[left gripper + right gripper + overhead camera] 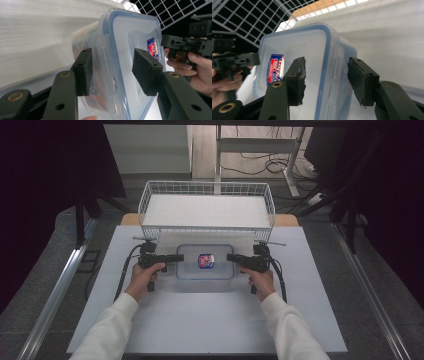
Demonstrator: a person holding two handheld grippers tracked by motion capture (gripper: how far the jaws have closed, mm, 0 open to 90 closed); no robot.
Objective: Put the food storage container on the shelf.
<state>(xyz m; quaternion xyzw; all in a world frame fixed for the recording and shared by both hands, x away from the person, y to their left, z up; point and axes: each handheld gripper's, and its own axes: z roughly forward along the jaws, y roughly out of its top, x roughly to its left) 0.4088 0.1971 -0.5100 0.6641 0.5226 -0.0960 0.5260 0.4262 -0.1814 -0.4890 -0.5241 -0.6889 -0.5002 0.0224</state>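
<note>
A: Where do we stand with the box [205, 262]?

B: It sits flat on the worktop [210, 320], just in front of the wire basket [207, 209], lid on, a red and blue label showing on top. We have brought both claws to its short ends. The left claw [179, 257] is at its left end, the right claw [231, 257] at its right end.

A: Are we gripping yet?

B: We judge not. In the left claw view the two pads [83, 71] stand about half open, one on each side of the latch flap [104, 60] and the lid's blue rim, with a gap on both sides. The right claw view shows the same: pads [297, 80] astride the other latch flap [336, 66], nothing pressed.

A: So what is done, what is left?

B: The approach looks done; we are lined up on both latches. Both flaps lie flat against the box, so the lid looks fastened. What is left, as we read it, is to close on the flaps or the rim, then either unclip the lid or lift the box, perhaps toward the basket. We cannot tell which from here.
</note>
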